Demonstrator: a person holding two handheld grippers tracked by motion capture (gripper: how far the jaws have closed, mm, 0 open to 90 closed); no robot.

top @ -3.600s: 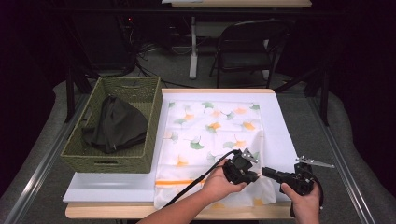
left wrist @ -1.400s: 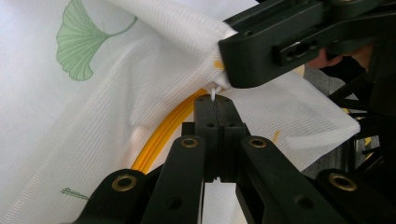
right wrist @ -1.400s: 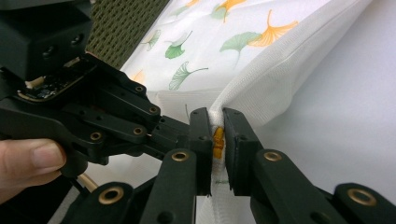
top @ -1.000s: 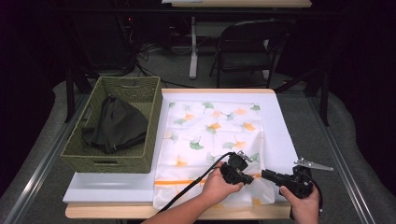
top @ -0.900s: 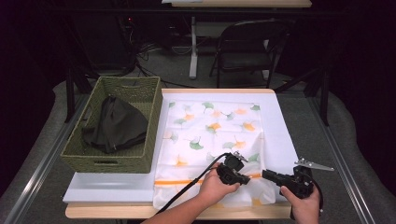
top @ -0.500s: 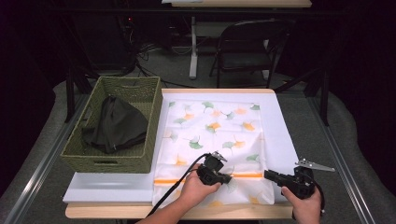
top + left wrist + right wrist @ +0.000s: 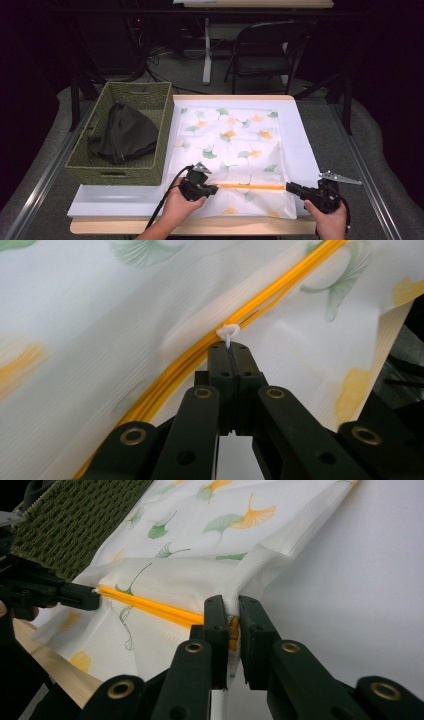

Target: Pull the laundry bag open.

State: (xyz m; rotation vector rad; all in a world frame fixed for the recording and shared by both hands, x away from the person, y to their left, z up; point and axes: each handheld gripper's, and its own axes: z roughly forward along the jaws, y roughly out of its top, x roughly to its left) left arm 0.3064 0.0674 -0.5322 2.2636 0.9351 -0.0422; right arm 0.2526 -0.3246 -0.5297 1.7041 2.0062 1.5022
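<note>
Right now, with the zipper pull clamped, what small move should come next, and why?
Probably draw the left hand-held gripper further along the orange zipper, away from the right hand-held gripper pinning the cover's corner: the white zipper pull seems short of the end.

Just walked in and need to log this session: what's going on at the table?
A person is working the orange zipper of a white leaf-print cover on the table. The left gripper is shut on the white zipper pull; the right gripper pinches the cover's zipper end. A green basket beside it holds dark cloth.
</note>
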